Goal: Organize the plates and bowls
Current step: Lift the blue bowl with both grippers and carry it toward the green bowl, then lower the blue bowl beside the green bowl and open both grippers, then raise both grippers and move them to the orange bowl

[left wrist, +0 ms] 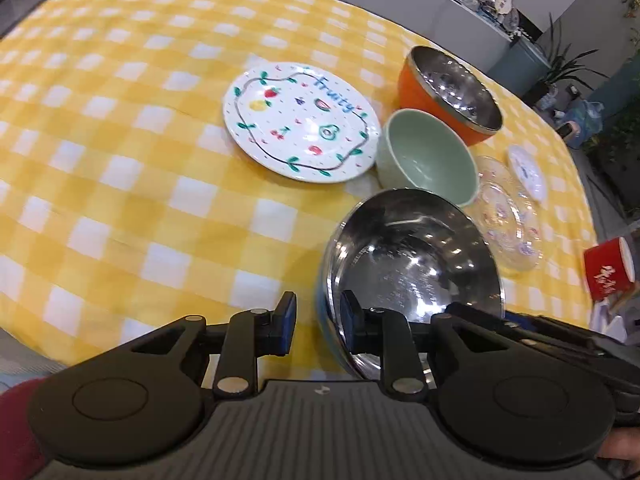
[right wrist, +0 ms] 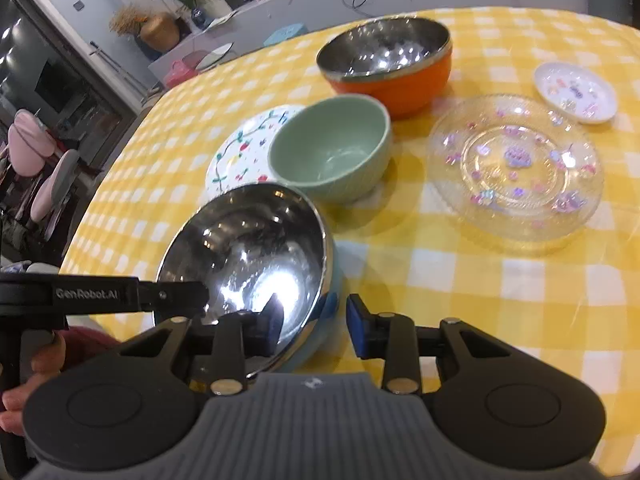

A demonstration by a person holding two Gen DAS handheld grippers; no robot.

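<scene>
A steel bowl with a pale blue outside (left wrist: 416, 264) (right wrist: 248, 252) sits tilted near the table's front edge. My left gripper (left wrist: 318, 326) is open, its jaws straddling the bowl's near rim, one finger inside, one outside. My right gripper (right wrist: 314, 326) is open and straddles the bowl's rim the same way from the other side. Behind stand a green bowl (left wrist: 426, 158) (right wrist: 332, 148), an orange steel-lined bowl (left wrist: 450, 94) (right wrist: 388, 62), a fruit-patterned plate (left wrist: 300, 120) (right wrist: 240, 148), a clear glass plate (left wrist: 508, 216) (right wrist: 516, 172) and a small white saucer (left wrist: 528, 172) (right wrist: 576, 92).
The table has a yellow and white checked cloth (left wrist: 120, 160) (right wrist: 500, 300). A red cup (left wrist: 608, 270) stands at the right edge in the left wrist view. Chairs (right wrist: 48, 172) and shelves lie beyond the table.
</scene>
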